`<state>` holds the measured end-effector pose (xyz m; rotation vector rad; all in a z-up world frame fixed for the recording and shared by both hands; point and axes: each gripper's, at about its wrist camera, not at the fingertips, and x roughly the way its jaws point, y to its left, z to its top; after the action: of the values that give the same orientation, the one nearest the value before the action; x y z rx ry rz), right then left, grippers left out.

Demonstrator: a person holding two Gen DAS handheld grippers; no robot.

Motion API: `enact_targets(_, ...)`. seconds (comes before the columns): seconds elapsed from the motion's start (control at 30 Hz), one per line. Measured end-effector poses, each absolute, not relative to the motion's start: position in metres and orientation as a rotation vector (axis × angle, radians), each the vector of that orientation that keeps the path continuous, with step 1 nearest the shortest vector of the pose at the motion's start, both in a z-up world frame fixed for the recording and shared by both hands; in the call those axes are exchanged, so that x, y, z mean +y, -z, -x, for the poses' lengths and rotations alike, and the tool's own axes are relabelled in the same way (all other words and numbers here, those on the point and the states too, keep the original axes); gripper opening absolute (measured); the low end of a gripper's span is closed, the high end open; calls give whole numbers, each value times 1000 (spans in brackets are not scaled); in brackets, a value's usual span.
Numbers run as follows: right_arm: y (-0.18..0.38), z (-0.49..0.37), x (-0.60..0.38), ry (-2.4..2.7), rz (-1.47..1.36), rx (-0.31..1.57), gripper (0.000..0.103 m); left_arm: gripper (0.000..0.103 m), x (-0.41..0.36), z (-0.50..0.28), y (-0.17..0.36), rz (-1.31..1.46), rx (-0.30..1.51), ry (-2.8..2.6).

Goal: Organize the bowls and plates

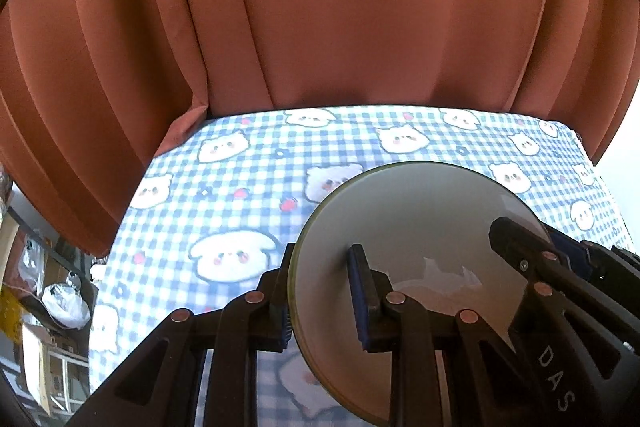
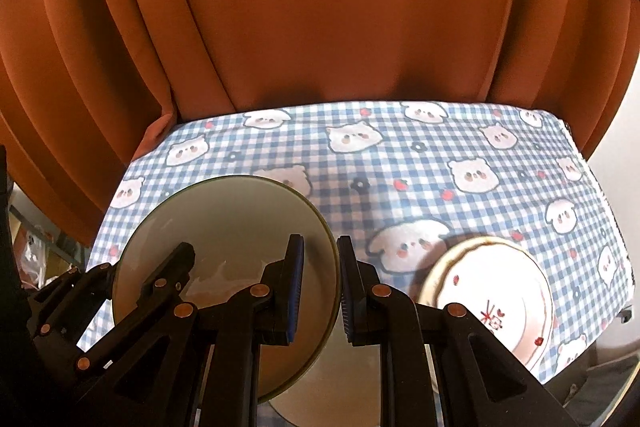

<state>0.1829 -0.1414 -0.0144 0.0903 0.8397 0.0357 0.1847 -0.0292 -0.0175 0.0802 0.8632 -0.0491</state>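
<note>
A plain grey-green plate (image 1: 420,223) hangs over the checked tablecloth, held from both sides. My left gripper (image 1: 322,303) is shut on its left rim, one blue-padded finger above the plate and one below. My right gripper (image 2: 322,291) is shut on the opposite rim of the same plate (image 2: 224,227). The right gripper's upper finger (image 1: 506,233) shows at the plate's far side in the left wrist view, and the left gripper's upper finger (image 2: 180,263) shows in the right wrist view. A white plate with red marks and a gold rim (image 2: 492,303) lies on the cloth to the right.
The table wears a blue checked cloth with bear faces (image 2: 400,163). An orange curtain (image 1: 340,7) hangs close behind its far edge. A pale round dish (image 2: 340,391) lies partly hidden under the held plate. Boxes and bags (image 1: 60,299) stand off the table's left side.
</note>
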Motion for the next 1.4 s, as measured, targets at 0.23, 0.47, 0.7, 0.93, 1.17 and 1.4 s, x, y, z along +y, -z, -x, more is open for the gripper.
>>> enact_targets(0.23,29,-160,-176,-57,-84,857,20,22,-57,-162,30,-67,884,37)
enact_targets(0.47,40,-146,-198,-79,-65,874,20,22,-76,-143,42,-64,904,21)
enact_targets(0.7,56,-139,-209,-103,-57,916,20,22,-84,-134,59,-47,956,5)
enact_targets(0.93,73,-141,-209,-131,-42,971,20,22,-84,-132,73,-34,1007,-20)
enact_targets(1.17,77,-146,-204,-159,-26,985,20,22,-81,-133,74,-42,1003,-51)
enact_targets(1.4,82,-155,-199,-174,-23,997,20,22,-75,-141,78,-35,1021,-69)
